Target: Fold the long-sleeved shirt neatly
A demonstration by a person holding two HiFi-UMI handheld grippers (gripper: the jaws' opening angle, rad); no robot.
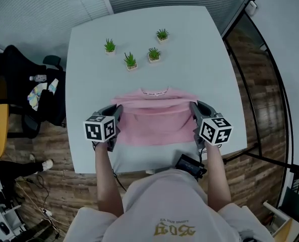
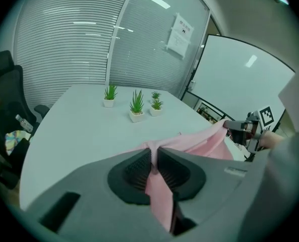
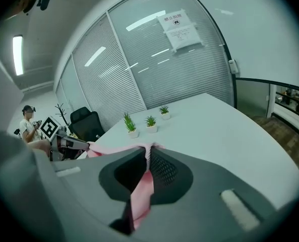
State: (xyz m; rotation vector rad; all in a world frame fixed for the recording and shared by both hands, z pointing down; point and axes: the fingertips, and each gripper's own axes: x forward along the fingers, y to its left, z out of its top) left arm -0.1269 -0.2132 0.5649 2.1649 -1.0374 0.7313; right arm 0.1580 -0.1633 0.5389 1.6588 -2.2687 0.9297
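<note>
A pink long-sleeved shirt lies across the near half of the white table, collar towards the far side. My left gripper is shut on the shirt's left edge, and pink cloth runs between its dark pads. My right gripper is shut on the right edge, with a pink strip pinched between its pads. Between the two grippers the held edge is lifted and stretched, folded over the part that lies on the table. The right gripper shows in the left gripper view, and the left gripper in the right gripper view.
Several small potted plants stand on the far half of the table. A black office chair with things on it stands to the left. Glass walls with blinds close the room behind the table. A person stands at the far left.
</note>
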